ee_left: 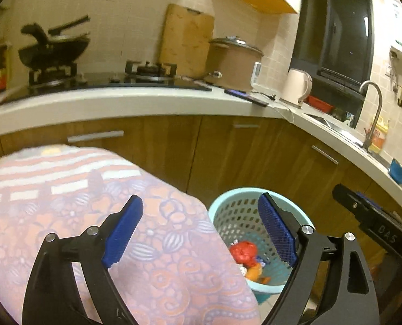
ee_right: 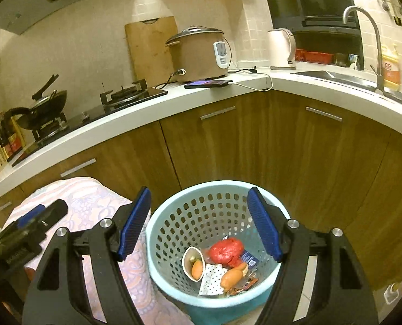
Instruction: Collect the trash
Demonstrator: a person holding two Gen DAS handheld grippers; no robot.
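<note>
A light blue perforated trash basket (ee_right: pixel 174 233) stands on the floor by the cabinets. Inside lie a crumpled red bag (ee_right: pixel 226 250), a paper cup (ee_right: pixel 188 260), orange peel pieces (ee_right: pixel 232 276) and wrappers. My right gripper (ee_right: pixel 198 223) is open and empty above the basket's mouth. My left gripper (ee_left: pixel 201 228) is open and empty over the edge of a table with a pink patterned cloth (ee_left: pixel 65 211), the basket (ee_left: pixel 228 216) below to its right. Each view shows the other gripper at its edge.
A white L-shaped counter (ee_right: pixel 136 119) over wooden cabinets holds a gas hob with a wok (ee_right: pixel 42 108), a cutting board (ee_right: pixel 152 48), a rice cooker (ee_right: pixel 198 54), a phone (ee_right: pixel 207 83) on a cable, a kettle (ee_right: pixel 280 48) and a sink with a tap (ee_right: pixel 374 46).
</note>
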